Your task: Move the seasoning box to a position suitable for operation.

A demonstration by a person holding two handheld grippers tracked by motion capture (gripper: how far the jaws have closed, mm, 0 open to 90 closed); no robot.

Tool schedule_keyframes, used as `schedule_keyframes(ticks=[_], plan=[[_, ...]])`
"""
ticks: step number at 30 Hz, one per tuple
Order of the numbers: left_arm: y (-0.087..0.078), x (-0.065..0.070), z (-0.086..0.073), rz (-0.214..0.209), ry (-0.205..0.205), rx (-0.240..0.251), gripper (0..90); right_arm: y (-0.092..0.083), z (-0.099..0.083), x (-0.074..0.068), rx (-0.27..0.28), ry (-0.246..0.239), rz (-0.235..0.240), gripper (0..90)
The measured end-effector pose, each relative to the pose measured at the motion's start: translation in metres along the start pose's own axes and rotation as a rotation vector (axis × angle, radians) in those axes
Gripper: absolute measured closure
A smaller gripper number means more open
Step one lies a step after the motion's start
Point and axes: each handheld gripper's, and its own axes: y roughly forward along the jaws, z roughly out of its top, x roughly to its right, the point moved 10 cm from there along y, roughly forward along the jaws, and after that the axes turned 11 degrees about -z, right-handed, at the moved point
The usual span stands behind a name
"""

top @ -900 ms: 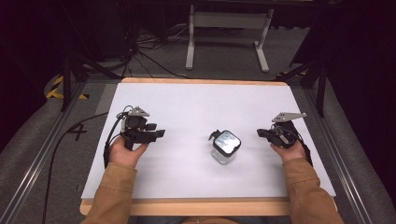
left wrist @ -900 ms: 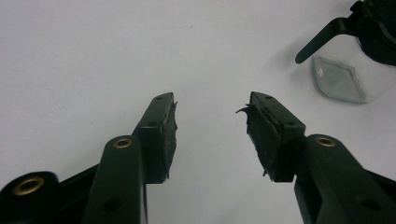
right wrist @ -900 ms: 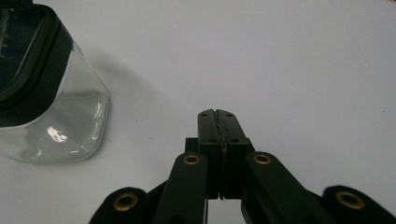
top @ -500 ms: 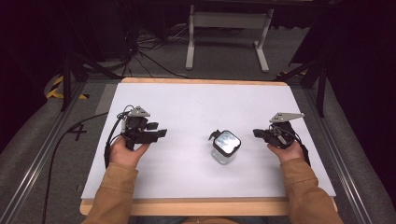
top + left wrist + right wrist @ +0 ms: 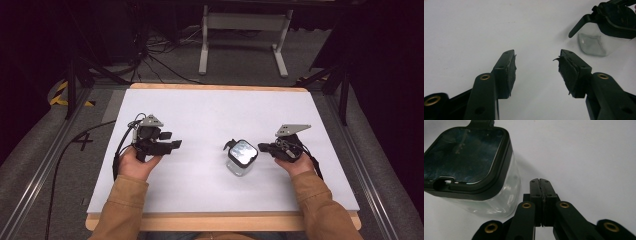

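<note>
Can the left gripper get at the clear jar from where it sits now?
Probably yes. The left gripper is open, pointing toward the jar, with bare white table between them. The shut right gripper sits beside the jar's far side, out of that path.

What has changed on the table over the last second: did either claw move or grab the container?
The right claw has edged in toward the clear container and now sits just beside it, jaws shut on nothing. Nothing was taken hold of or let go. The left claw stays open and apart from the container, which stands where it was, black lid on, on the white table.
</note>
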Motion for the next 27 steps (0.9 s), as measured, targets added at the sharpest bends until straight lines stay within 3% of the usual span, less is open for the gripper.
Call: schedule_keyframes(ticks=[10, 18, 27], plan=[[0.004, 0.001, -0.003, 0.005, 0.013, -0.033, 45.7, 0.005, -0.001, -0.01, -0.008, -0.03, 0.04, 89.9], [0.005, 0.001, -0.003, 0.002, 0.014, -0.023, 45.4, 0.005, 0.001, -0.018, -0.004, -0.046, 0.067, 89.9], [0.006, 0.002, -0.003, 0.003, 0.012, -0.027, 45.4, 0.005, 0.002, -0.02, -0.008, -0.054, 0.064, 90.0]])
